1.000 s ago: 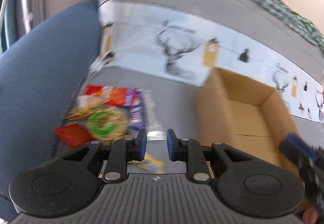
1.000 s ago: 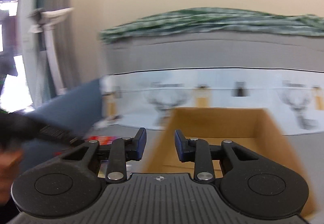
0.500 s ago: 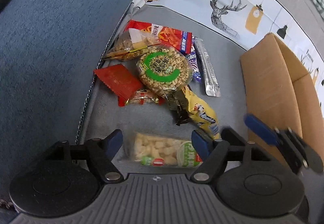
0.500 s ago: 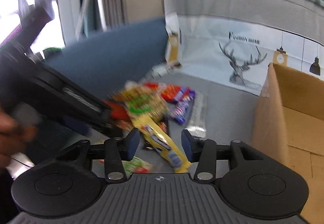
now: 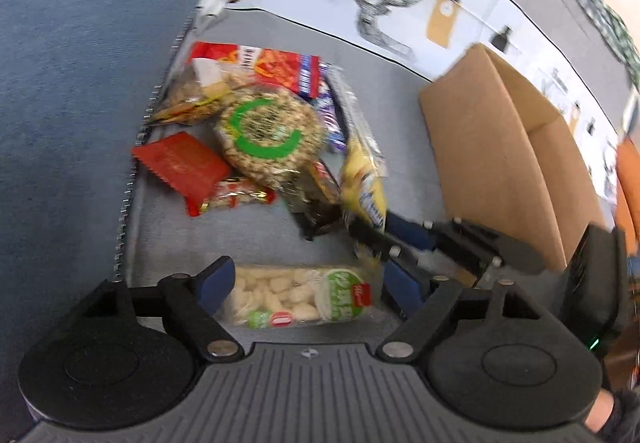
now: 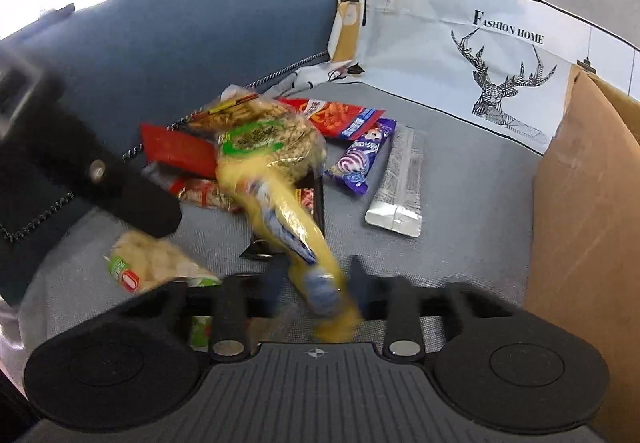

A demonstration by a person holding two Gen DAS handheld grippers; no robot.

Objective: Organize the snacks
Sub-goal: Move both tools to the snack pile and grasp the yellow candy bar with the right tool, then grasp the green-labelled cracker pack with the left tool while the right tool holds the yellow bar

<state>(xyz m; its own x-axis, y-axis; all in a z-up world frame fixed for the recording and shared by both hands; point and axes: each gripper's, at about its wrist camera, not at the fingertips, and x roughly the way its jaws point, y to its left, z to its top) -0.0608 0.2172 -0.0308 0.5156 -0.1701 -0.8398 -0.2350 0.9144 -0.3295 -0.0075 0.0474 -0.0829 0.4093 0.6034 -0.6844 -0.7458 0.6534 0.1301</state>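
Both grippers have dropped from facing the sofa back to hanging low over the snack pile on the grey seat cushion (image 6: 460, 203). Left gripper (image 5: 304, 283) has just been opening; its jaws now stand wide apart, straddling the clear packet of pale puffs (image 5: 300, 297), pads not touching it. Looks lined up for a grab across the packet's long side, hence the wide spread. Right gripper (image 6: 316, 279) has just been closing; its jaws are clamped on the near end of the yellow packet (image 6: 280, 203), which stretches away toward the pile. Motion blur there, so exact pad contact is soft, but the packet sits pinched between them. Gripping the tail end probably lets it pull free of the heap.

Rest of the snacks lie against the blue armrest (image 5: 80, 63): round nut cake with green ring (image 5: 268, 135), red square sachet (image 5: 180, 163), orange-red chip bag (image 5: 276, 67), purple candy bar (image 6: 360, 159), silver stick pack (image 6: 400, 183), a small dark wrapper (image 5: 316, 219). Cardboard box (image 5: 492, 163) stands open on the cushion, to the right of the pile, likely the drop target. Nothing visible inside from these views.

In the way: the two grippers sit close together, the right one's fingers just beside the left one's right finger, so lifting together risks a bump. The yellow packet's far end lies by the nut cake and may drag it.
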